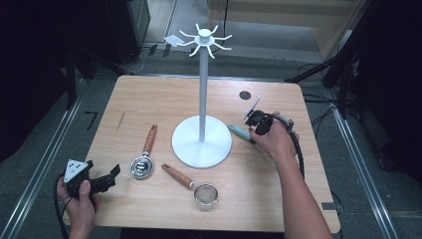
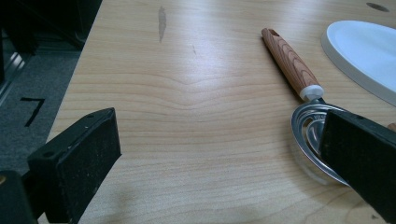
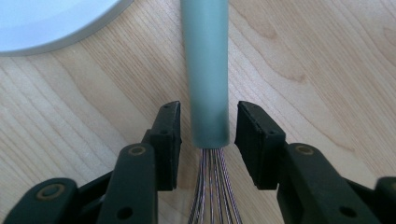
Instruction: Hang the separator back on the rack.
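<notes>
The wooden surface (image 1: 149, 94) lies mostly bare toward its far and left edges. Near its right edge, the right hand-held gripper (image 3: 205, 123) straddles the whisk's (image 3: 206, 70) green handle beside the white stand's base (image 1: 201, 142), jaws narrowly apart, not pressing. The left hand-held gripper (image 2: 219, 154) rests wide apart at the near left corner, close to the round steel utensil (image 2: 310, 126).

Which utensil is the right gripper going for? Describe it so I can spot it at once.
Start at the white hook stand in the middle of the wooden table. Just right of its round base lies a whisk, its handle between the right gripper jaws, not yet pressed. It alone has a grey-green handle; the two utensils left of the base have wooden handles.
</notes>
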`<state>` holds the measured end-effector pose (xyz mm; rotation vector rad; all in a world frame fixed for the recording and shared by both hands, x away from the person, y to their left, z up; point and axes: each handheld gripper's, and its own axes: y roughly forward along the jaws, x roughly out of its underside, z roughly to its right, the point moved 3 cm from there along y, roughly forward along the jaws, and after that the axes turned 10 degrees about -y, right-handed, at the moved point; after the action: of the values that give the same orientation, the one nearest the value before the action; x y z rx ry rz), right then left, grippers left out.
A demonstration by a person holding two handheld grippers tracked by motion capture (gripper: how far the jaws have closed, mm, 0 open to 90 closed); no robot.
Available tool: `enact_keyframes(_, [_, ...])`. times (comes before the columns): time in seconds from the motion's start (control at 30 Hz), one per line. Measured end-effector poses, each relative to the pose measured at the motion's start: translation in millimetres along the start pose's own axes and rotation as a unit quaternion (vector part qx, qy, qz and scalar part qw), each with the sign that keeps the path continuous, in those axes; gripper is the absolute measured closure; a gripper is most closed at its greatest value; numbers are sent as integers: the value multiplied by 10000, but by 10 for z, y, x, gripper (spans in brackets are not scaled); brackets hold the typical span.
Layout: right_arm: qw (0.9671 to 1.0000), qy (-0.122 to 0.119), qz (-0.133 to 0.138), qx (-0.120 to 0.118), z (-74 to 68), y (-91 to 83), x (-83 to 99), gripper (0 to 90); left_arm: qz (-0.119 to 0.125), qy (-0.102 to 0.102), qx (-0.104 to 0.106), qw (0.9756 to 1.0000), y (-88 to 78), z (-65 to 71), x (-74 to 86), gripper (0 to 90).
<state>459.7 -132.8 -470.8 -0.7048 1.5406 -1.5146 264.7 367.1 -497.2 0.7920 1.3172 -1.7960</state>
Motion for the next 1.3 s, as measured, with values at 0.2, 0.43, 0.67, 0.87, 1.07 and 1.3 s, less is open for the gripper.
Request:
enact_keyframes(0.2, [9999, 3, -150, -11, -12, 69, -44, 643, -2, 5, -1, 10000, 0, 0, 0, 0])
enact_keyframes(0.43, [9995, 4, -318, -79, -5, 154, -65, 689, -1, 0, 7, 10000, 0, -1, 0, 0])
enact_keyframes(0.67, [9988, -108, -468, -13, -26, 175, -114, 702, -8, 10, 2, 10000, 0, 0, 0, 0])
enact_keyframes(0.87, [9987, -93, -503, -36, -28, 195, -127, 705, -6, 6, -1, 10000, 2, 0, 0, 0])
enact_keyframes(1.07, [9985, -77, -544, 9, -35, 217, -133, 703, -16, 5, 2, 10000, 2, -3, -1, 0])
enact_keyframes(1.3, [9980, 6, -621, 69, -48, 215, -144, 708, -35, 6, 12, 10000, 4, -4, -1, 0])
